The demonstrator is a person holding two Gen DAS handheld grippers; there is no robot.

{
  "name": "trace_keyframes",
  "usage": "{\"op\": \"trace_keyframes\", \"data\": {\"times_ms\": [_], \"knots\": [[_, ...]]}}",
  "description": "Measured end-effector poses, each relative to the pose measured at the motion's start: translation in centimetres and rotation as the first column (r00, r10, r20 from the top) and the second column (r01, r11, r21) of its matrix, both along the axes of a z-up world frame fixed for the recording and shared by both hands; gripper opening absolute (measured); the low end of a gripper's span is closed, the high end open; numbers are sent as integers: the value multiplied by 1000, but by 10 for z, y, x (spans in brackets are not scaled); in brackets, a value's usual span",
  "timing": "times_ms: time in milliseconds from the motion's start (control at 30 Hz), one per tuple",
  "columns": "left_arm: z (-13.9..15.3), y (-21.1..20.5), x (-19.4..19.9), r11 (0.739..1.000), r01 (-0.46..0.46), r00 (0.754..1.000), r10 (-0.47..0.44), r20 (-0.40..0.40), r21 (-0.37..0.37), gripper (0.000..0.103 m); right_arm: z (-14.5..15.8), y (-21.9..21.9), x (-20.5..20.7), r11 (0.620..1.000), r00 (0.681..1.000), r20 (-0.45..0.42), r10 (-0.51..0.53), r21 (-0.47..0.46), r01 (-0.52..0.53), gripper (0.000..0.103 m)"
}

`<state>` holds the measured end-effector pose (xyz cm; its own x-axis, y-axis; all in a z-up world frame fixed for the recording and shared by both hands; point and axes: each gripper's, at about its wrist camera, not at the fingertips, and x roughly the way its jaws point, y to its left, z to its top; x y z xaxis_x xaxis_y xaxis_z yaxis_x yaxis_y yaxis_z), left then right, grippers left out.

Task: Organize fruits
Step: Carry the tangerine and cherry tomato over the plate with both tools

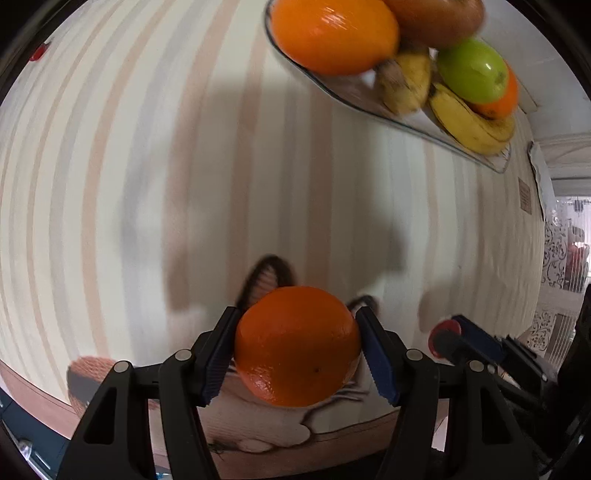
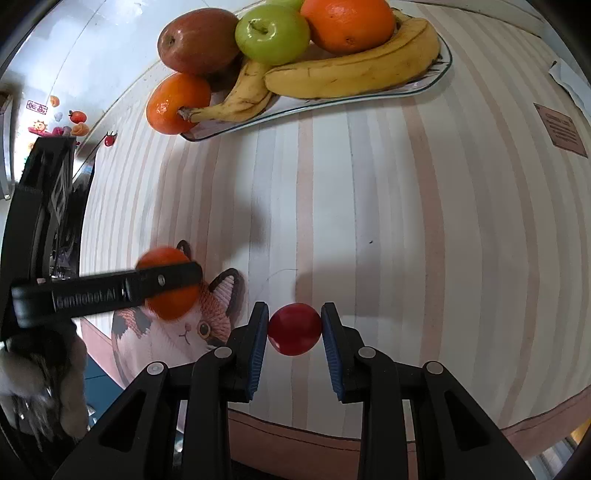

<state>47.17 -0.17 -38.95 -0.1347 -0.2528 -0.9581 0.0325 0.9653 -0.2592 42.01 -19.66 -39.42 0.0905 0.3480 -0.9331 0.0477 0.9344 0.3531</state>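
Oranges first: from my left wrist camera I see one orange [image 1: 297, 349] sitting between the blue pads of my left gripper [image 1: 297, 350], over the cat print on the striped tablecloth [image 1: 147, 166]. The pad on the picture's left touches its skin; on the other side I cannot tell whether there is a thin gap. My right wrist view does not settle it, since one black finger crosses the fruit there and hides its middle. My right gripper [image 2: 294, 329] is clamped on a small red round fruit [image 2: 294, 329], both pads pressed against its sides, above the cloth near the table's front edge. From the left camera only a red sliver of that fruit shows beside the right gripper's dark body, blurred. Farther off, the glass tray [image 2: 441, 62] holds two bananas [image 2: 351, 74], a green apple [image 2: 271, 33], a reddish-brown fruit [image 2: 197, 40] and two more oranges [image 2: 177, 103]. Its far rim is cut off at the frame's top in both views, and the left view smears the tray fruit.
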Motion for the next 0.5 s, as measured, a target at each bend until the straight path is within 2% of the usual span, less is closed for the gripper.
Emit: {"op": "trace_keyframes", "data": {"times_ms": [133, 300, 433, 500], "knots": [[-4, -6, 4, 1000, 17, 1000, -17, -25, -12, 62, 0, -2, 0, 1000, 1000, -4, 1, 3, -1, 32], [3, -12, 5, 998, 1, 999, -5, -46, -69, 62, -2, -1, 2, 1000, 1000, -7, 1, 14, -1, 32], [11, -14, 7, 998, 51, 998, -51, -33, -28, 65, -4, 1, 1, 1000, 1000, -10, 8, 18, -8, 32], [4, -22, 8, 997, 83, 996, -83, -43, 3, 65, -4, 1, 2, 1000, 1000, -11, 14, 16, -14, 32]]}}
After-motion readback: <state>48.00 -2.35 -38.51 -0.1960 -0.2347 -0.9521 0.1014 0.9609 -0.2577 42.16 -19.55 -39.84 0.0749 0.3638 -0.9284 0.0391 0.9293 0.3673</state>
